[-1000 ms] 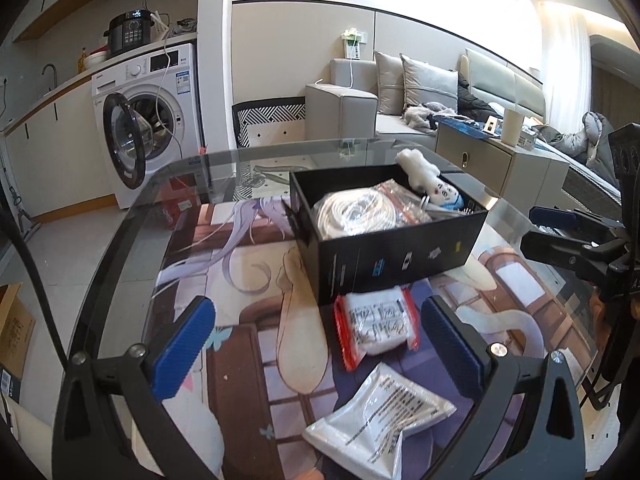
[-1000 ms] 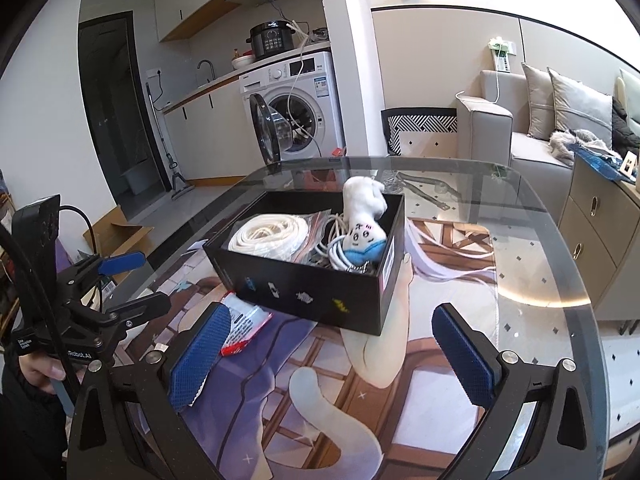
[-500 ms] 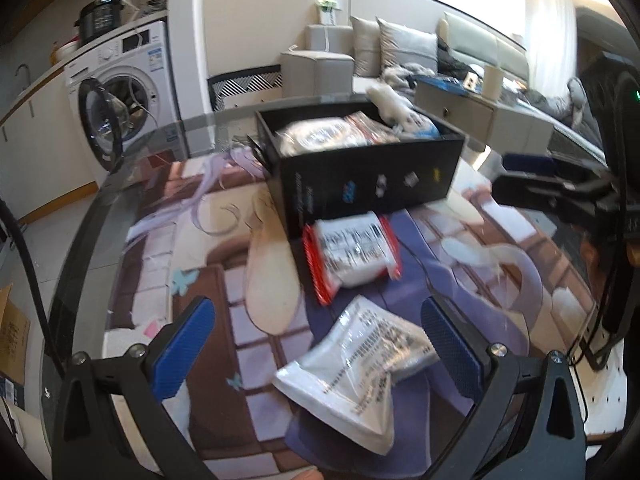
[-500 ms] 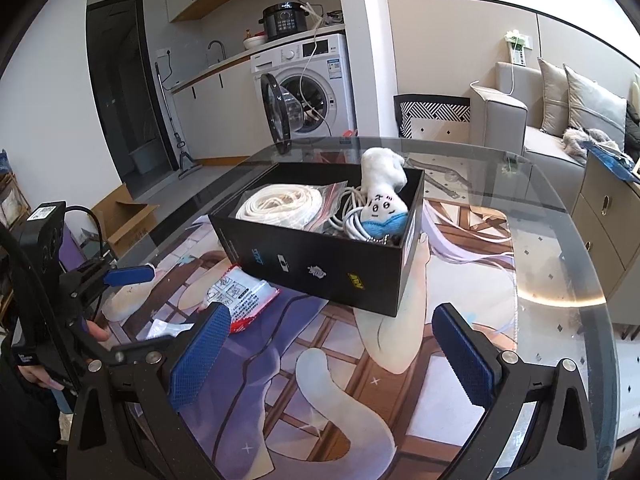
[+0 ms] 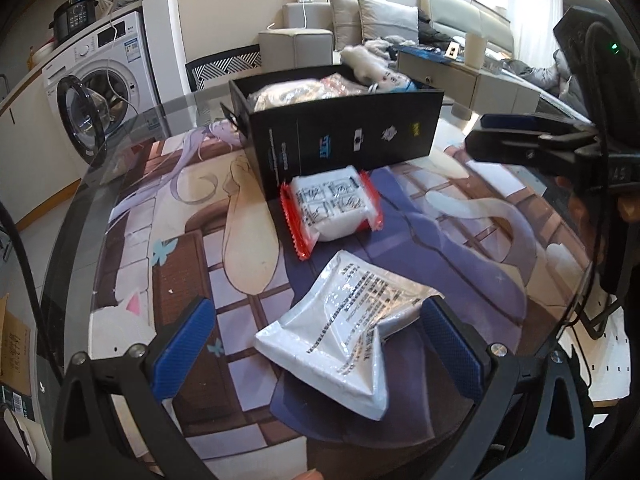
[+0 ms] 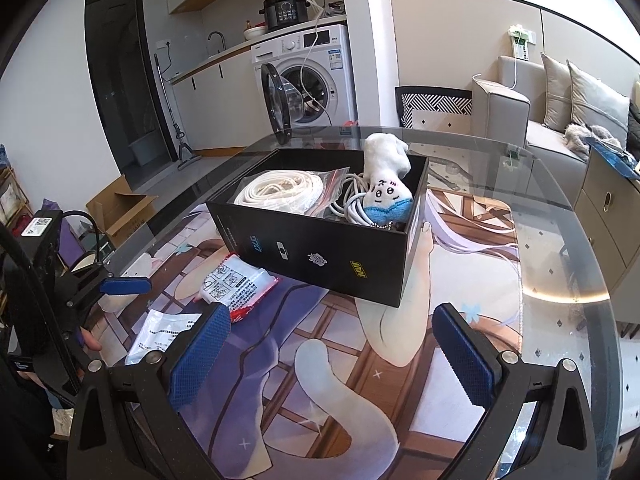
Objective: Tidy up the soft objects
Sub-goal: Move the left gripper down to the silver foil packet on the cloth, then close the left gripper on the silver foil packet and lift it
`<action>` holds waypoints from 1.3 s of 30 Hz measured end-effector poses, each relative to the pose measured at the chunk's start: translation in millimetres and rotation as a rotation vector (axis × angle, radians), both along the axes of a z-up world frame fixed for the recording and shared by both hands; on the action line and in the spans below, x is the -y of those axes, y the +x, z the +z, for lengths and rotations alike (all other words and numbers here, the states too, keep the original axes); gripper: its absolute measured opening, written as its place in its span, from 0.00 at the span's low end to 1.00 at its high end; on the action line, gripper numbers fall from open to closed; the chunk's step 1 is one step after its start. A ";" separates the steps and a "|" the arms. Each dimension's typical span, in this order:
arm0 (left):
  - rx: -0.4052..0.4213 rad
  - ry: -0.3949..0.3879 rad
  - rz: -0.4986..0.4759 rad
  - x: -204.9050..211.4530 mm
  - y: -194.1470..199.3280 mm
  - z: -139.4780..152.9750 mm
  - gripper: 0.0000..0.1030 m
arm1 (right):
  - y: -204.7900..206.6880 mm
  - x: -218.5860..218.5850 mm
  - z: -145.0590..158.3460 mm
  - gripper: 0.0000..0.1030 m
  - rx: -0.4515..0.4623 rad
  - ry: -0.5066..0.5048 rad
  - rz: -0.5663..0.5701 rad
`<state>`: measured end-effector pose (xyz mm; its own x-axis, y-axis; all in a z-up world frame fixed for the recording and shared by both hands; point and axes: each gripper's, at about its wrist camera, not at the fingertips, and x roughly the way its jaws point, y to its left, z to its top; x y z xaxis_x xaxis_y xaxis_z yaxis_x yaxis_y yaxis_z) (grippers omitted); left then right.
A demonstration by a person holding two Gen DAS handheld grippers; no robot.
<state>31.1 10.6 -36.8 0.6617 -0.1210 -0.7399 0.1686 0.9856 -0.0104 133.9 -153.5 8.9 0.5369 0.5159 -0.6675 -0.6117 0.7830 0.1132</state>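
Note:
A black box (image 5: 344,136) (image 6: 320,248) stands on the glass table and holds a coiled white rope (image 6: 278,192), white cables and a small white plush toy (image 6: 386,184). A red-edged white packet (image 5: 334,208) (image 6: 236,284) lies against the box's near wall. A grey foil pouch (image 5: 344,332) (image 6: 160,334) lies in front of it. My left gripper (image 5: 316,344) is open, low over the table, its fingers on either side of the pouch. My right gripper (image 6: 332,352) is open and empty above the mat, in front of the box.
A printed anime mat (image 6: 400,340) covers the round glass table (image 6: 580,264). A washing machine (image 6: 308,76) with its door open stands behind. A sofa (image 6: 520,108) and a drawer cabinet (image 6: 608,200) are to the right. A cardboard box (image 6: 120,208) sits on the floor.
My left gripper has dropped and moved forward, so the grey pouch now lies between its open fingers. My right gripper has drawn back slightly and stays open.

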 end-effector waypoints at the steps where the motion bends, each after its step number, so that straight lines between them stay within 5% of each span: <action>1: -0.013 0.008 0.004 1.0 2.0 -3.3 1.00 | -0.1 -0.3 -0.2 0.99 0.000 -0.002 0.001; 14: -0.050 -0.019 0.011 0.7 9.6 -9.5 0.99 | 0.9 0.4 -2.8 0.99 -0.007 -0.003 -0.001; 17: -0.046 -0.019 -0.020 2.8 7.9 -7.0 0.87 | 0.7 -0.4 -3.3 0.99 -0.008 -0.005 0.001; 22: -0.023 -0.019 -0.046 3.1 4.5 -2.2 0.49 | 1.0 -1.5 -3.6 0.99 -0.007 -0.007 0.000; 39: 0.019 -0.096 -0.012 -13.1 -10.9 13.7 0.42 | 0.5 -7.7 -9.8 0.99 -0.018 -0.007 0.000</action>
